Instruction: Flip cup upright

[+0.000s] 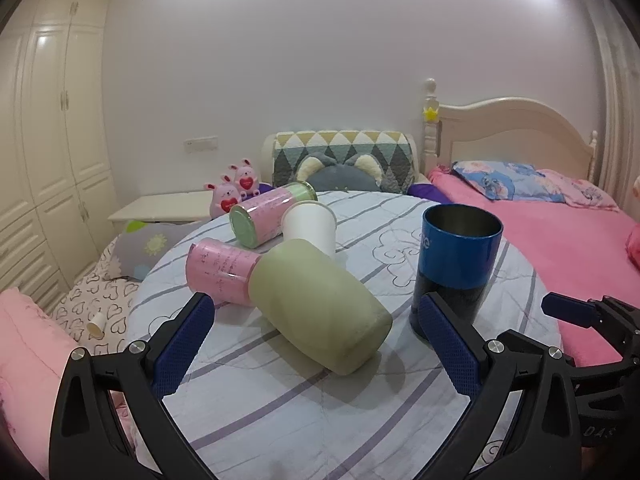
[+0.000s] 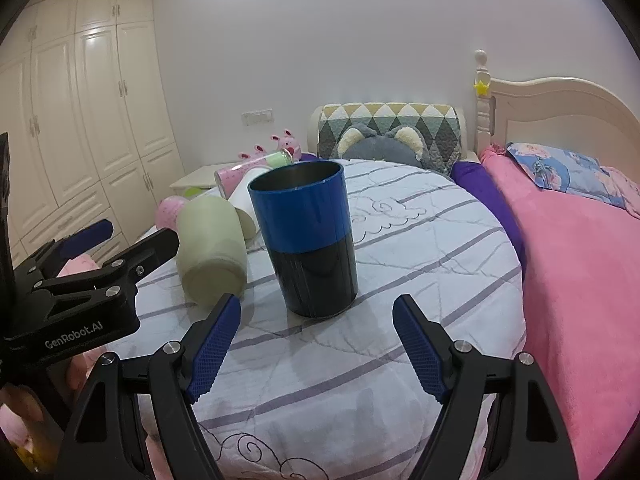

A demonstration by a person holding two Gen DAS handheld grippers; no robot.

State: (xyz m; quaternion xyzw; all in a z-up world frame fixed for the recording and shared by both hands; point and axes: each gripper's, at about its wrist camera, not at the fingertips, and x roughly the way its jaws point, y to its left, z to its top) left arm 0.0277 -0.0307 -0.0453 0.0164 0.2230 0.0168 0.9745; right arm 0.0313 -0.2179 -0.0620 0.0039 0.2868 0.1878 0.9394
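Note:
A pale green cup (image 1: 320, 304) lies on its side on the round table, base toward me; it also shows in the right wrist view (image 2: 212, 248). A blue and black cup (image 1: 456, 264) stands upright, mouth up, also in the right wrist view (image 2: 306, 240). My left gripper (image 1: 316, 344) is open and empty, its fingers either side of the green cup's base. My right gripper (image 2: 318, 344) is open and empty just in front of the blue cup. Each gripper shows at the edge of the other's view.
Two pink cans (image 1: 220, 272) (image 1: 268, 216) and a white paper cup (image 1: 312, 228) lie behind the green cup. The table (image 1: 280, 412) has a striped cloth. A pink bed (image 2: 580, 264) is at the right, a wardrobe (image 2: 80, 120) at the left.

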